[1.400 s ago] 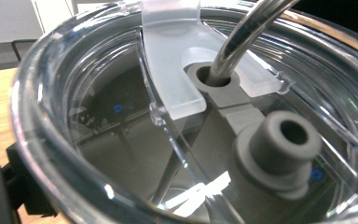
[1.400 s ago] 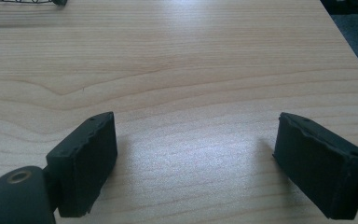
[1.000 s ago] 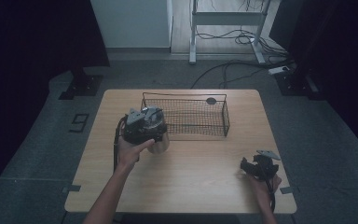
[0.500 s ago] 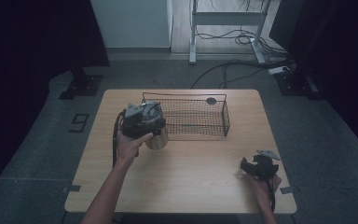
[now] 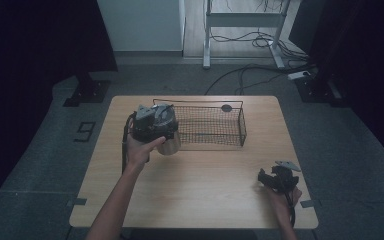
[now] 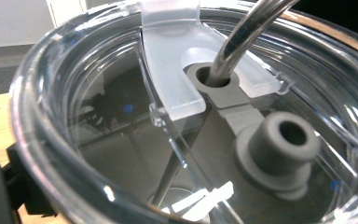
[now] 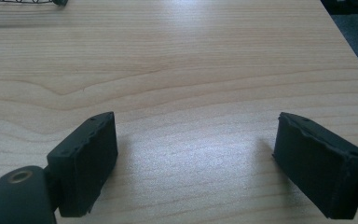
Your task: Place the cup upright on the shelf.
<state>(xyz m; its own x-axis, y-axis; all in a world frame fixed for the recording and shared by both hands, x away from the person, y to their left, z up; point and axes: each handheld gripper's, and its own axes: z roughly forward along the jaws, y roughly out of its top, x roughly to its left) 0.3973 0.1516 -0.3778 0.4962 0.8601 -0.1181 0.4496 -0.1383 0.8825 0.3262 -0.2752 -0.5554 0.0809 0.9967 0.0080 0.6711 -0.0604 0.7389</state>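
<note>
Grey carpet and trailing cables surround a pale wooden table (image 5: 195, 195) lit from above. At about ten o'clock on that table a tumbler (image 5: 170, 142) with a clear lid (image 6: 121, 140) and a straw (image 6: 242, 37) is held off the wood, just beside the near left corner of the wire basket (image 5: 210, 125). The left gripper (image 5: 152, 122) carries it; in the left gripper view the lid sits right up against the camera, with a grey plug (image 6: 277, 151) at four o'clock from the straw hole. The cup looks clamped by its rim or wall, though the jaws themselves are hidden behind the lid, so the grip is judged from the cup hanging clear of the table. The left forearm comes in from six o'clock and angles toward eleven, wrist bent so the gripper points down over the cup.

Judging by this, the cup is being carried to the basket. The next move calls for lifting it above the wire rim, then lowering it inside upright.

At four o'clock the right gripper (image 5: 279, 179) rests low over the wood, its two black jaws spread wide with nothing between them (image 7: 193, 158)
</note>
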